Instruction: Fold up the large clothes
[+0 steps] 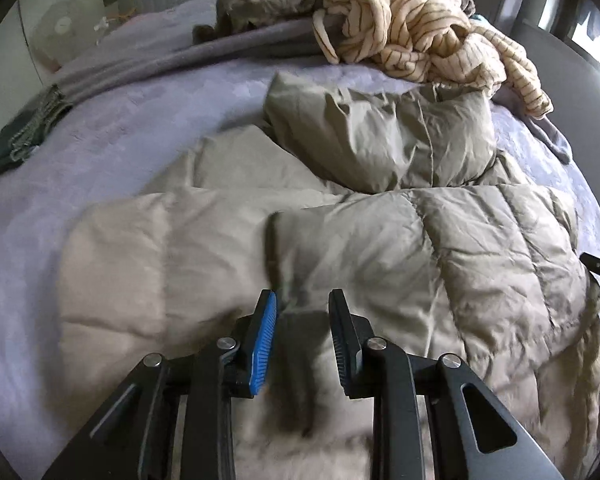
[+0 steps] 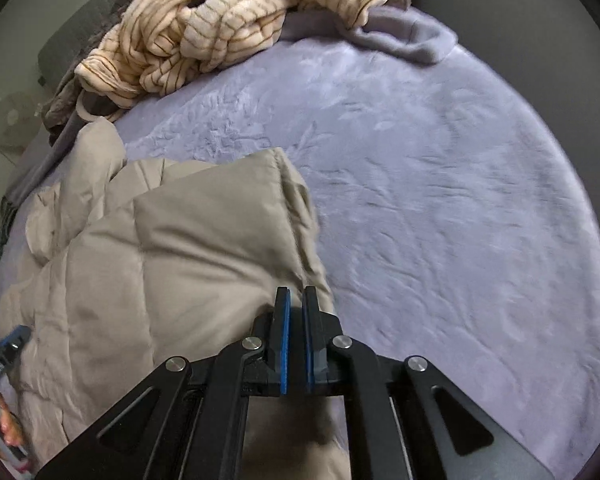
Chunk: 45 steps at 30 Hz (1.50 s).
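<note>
With the jacket [image 1: 340, 240] lying puffy on the bed [image 2: 460, 200], the left tongs [image 1: 302, 300] apart above its middle and the right tongs [image 2: 296, 296] nearly together at its edge, pinch both layers firmly before folding.

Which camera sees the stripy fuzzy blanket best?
The right wrist view shows the cream striped blanket best: it lies big and close at the top, with its brown stripes clear. The left wrist view also shows it, but farther off, beyond the beige puffy jacket.
</note>
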Available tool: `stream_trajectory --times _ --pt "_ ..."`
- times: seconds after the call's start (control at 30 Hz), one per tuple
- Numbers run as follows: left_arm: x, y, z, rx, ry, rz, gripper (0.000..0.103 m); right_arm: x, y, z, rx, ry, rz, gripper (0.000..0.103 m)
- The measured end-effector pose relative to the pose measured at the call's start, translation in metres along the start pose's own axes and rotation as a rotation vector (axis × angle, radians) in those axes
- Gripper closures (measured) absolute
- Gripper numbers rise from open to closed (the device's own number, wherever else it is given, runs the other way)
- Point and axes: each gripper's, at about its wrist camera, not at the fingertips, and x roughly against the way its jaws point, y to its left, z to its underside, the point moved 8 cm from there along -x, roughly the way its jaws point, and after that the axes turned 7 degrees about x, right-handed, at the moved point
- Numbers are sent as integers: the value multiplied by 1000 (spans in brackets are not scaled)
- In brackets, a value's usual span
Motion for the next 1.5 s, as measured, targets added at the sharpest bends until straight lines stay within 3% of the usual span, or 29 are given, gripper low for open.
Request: stream_trajectory --times 0.17,0.4,0.43,0.47,0.53,0.83,1.03,1.43,1.5 --pt "28 17 18 2 29 -12 73 34 -1 27 -28 21 -13 96" --pt "62 29 69 3 87 -12 73 64 14 83 -79 126 -85 96" --pt "66 31 76 11 97 -15 66 67 17 92 -86 140 -96 95" --pt "70 33 82 19 103 -19 31 70 20 99 -93 150 -101 93" --pt "83 37 91 48 73 -27 3 75 25 111 -104 165 -115 88" --pt "119 46 119 55 122 -7 1 105 50 151 -168 217 -163 58" --pt "137 55 144 29 204 6 1 133 64 177 -253 235 -215 24" --pt "158 72 189 -46 324 58 1 169 100 225 -392 243 -219 18" --pt "162 73 190 -39 317 54 1 171 106 231 -404 256 -243 1"
